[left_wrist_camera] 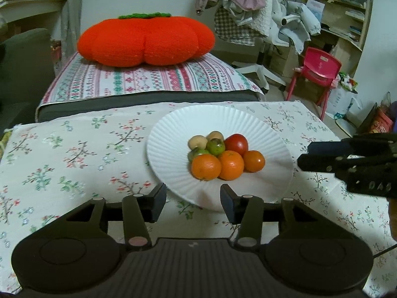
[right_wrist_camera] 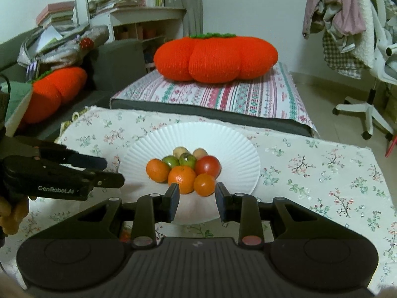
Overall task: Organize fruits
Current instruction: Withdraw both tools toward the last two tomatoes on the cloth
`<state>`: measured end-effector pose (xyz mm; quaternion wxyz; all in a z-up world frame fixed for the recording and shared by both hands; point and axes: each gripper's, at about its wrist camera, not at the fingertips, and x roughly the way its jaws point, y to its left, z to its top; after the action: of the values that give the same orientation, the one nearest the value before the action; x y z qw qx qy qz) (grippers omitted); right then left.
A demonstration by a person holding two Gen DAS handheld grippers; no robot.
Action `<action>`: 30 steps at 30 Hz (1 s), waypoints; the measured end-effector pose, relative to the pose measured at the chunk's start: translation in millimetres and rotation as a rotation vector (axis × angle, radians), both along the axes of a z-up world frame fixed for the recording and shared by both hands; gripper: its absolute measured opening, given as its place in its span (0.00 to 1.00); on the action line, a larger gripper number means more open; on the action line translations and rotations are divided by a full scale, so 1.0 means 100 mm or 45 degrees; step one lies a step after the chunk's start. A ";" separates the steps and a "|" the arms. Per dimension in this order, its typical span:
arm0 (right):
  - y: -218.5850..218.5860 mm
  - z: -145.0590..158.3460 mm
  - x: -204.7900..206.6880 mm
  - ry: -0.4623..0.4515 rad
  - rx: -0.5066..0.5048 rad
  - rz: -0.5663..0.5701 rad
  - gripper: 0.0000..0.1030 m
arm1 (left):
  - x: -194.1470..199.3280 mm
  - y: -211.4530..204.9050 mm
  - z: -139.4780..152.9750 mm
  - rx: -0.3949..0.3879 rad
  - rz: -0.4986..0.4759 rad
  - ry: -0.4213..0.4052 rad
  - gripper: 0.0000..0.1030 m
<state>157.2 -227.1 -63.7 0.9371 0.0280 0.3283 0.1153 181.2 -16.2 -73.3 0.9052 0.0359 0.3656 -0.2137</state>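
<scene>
A white fluted plate sits on the floral tablecloth and carries a pile of fruit. At the front lie three oranges, behind them a red tomato, two green fruits and two tan ones. My left gripper stands open at the plate's near left rim, with nothing between its fingers. My right gripper is open too, narrowly, just short of the smallest orange, and touches no fruit.
Behind the table stands a low bench with a striped cover and a big orange pumpkin cushion on it. A red child's chair and a white office chair draped with clothes stand to the right. A second orange cushion lies left.
</scene>
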 end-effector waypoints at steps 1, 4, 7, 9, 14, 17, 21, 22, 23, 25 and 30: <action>-0.01 0.01 -0.01 -0.001 0.010 0.000 0.30 | -0.02 0.02 0.01 -0.002 0.007 0.004 0.29; -0.02 0.07 -0.06 -0.007 0.031 0.014 0.35 | -0.08 0.08 0.05 0.004 0.021 0.009 0.31; 0.02 0.13 -0.13 -0.024 0.023 0.045 0.48 | -0.16 0.09 0.08 0.030 0.021 0.005 0.34; 0.05 0.15 -0.20 -0.032 0.014 0.078 0.54 | -0.21 0.11 0.11 0.045 0.016 -0.007 0.39; 0.17 0.16 -0.29 -0.027 -0.027 0.179 0.56 | -0.31 0.12 0.14 0.083 0.033 -0.009 0.46; 0.23 0.16 -0.33 -0.027 -0.032 0.222 0.60 | -0.34 0.12 0.14 0.099 0.047 -0.006 0.53; 0.29 0.13 -0.34 -0.020 -0.037 0.255 0.62 | -0.33 0.12 0.09 0.110 0.078 0.015 0.60; 0.31 0.12 -0.35 -0.018 -0.042 0.262 0.63 | -0.33 0.12 0.08 0.113 0.086 0.022 0.61; 0.33 0.10 -0.35 -0.015 -0.046 0.269 0.63 | -0.33 0.12 0.06 0.114 0.094 0.030 0.63; 0.35 0.07 -0.36 -0.008 -0.049 0.280 0.64 | -0.32 0.13 0.03 0.109 0.099 0.046 0.63; 0.45 -0.05 -0.37 0.024 -0.064 0.317 0.64 | -0.31 0.15 -0.03 0.106 0.129 0.063 0.69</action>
<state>120.6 -181.7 -69.0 0.9128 -0.0354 0.3407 0.2222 150.5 -1.5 -76.7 0.9032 0.0497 0.3979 -0.1532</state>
